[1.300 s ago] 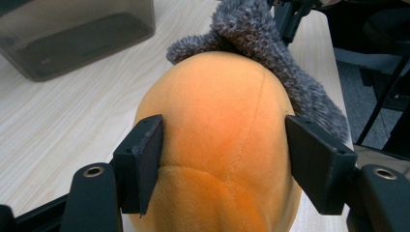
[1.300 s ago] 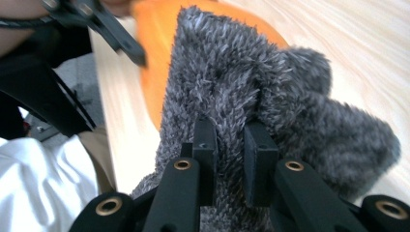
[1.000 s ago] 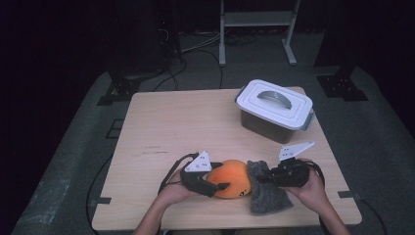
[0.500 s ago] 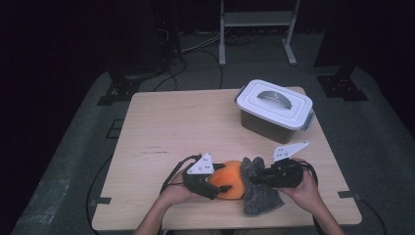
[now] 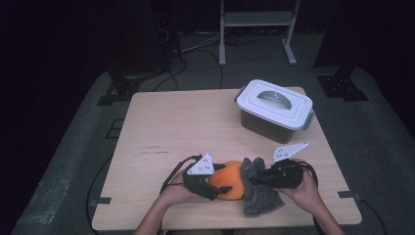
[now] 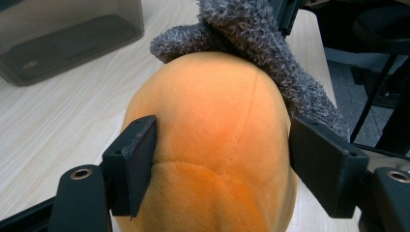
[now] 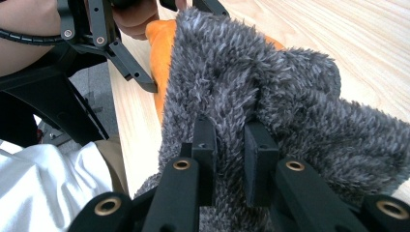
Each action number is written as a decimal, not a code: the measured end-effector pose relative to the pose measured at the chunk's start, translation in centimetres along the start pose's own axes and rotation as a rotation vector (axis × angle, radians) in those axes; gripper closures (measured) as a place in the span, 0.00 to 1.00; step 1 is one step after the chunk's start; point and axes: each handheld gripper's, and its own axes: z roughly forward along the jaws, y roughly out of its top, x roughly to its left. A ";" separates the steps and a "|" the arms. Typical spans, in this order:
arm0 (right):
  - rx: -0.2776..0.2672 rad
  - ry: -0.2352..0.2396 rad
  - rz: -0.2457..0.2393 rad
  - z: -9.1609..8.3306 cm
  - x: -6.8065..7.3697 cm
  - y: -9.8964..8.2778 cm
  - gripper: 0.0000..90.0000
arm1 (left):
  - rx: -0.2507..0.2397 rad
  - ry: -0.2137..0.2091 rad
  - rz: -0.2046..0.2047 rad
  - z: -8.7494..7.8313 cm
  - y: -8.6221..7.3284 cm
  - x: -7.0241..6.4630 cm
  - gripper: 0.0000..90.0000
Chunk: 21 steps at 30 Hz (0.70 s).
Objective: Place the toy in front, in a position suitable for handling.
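While the grey cloth is being worked over the orange toy at the near edge of the table, the following hazards apply.

Left gripper (image 5: 214,187): jaws part-open and just been widening; in the left gripper view the left pad appears to touch the orange plush toy (image 6: 212,145), while the right pad stands beside it with a slight gap. Judged a loosening hold rather than a firm clamp.

Right gripper (image 7: 227,159): jaws nearly closed, pinching a fold of the grey fleece cloth (image 7: 290,111).

Position of toy: near the front edge of the wooden table (image 5: 195,122), between the two grippers, with the cloth draped against its far side.

Risk 1, toy rolls or shifts: with the left pads easing off, a tug on the cloth could drag the rounded toy sideways or toward the table edge.

Risk 2, cloth slips: the right jaws grip only a thin pinch of pile, which may pull free under load.

Risk 3, cloth caught: fleece lies close to the left gripper's right pad and could be trapped if the jaws close again.

Lidded container (image 5: 274,110): well apart at the far right; no likely interference.
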 end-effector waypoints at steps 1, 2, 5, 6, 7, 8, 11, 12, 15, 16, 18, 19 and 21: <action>0.001 0.000 0.001 0.0 0.0 0.0 0.86 | 0.000 0.000 0.000 0.0 0.0 0.0 0.30; 0.001 0.002 0.002 0.0 0.0 0.0 0.86 | -0.001 -0.001 0.001 0.0 0.0 0.0 0.30; 0.004 0.000 0.002 0.0 0.0 0.0 0.86 | -0.003 -0.003 0.000 0.0 0.0 0.0 0.30; 0.005 -0.001 0.000 -0.1 0.0 0.0 0.86 | -0.002 -0.005 0.001 0.0 0.0 0.0 0.30; 0.005 -0.001 -0.001 -0.1 0.0 0.0 0.86 | 0.001 -0.008 0.003 0.0 0.0 0.0 0.30; 0.009 -0.003 -0.003 -0.1 0.1 0.0 0.86 | 0.003 -0.015 0.005 0.0 0.0 0.0 0.30; 0.002 -0.012 -0.019 -0.5 0.5 0.3 0.86 | 0.012 -0.015 0.013 -0.2 -0.1 -0.1 0.31; 0.002 -0.012 -0.019 -0.5 0.5 0.3 0.86 | 0.012 -0.015 0.013 -0.2 -0.1 -0.1 0.31; -0.029 -0.018 -0.028 -1.1 0.8 0.8 0.86 | 0.015 -0.018 0.012 -0.4 -0.2 0.0 0.31; -0.029 -0.018 -0.028 -1.1 0.8 0.8 0.86 | 0.015 -0.018 0.012 -0.4 -0.2 0.0 0.31; -0.005 -0.022 -0.029 -0.7 0.8 0.6 0.86 | 0.020 -0.022 0.014 -0.5 -0.3 0.1 0.31; 0.006 -0.018 -0.028 -0.4 0.7 0.4 0.86 | 0.019 -0.024 0.014 -0.6 -0.3 0.0 0.31; 0.008 -0.014 -0.021 -0.2 0.6 0.3 0.86 | 0.016 -0.023 0.012 -0.6 -0.4 0.0 0.31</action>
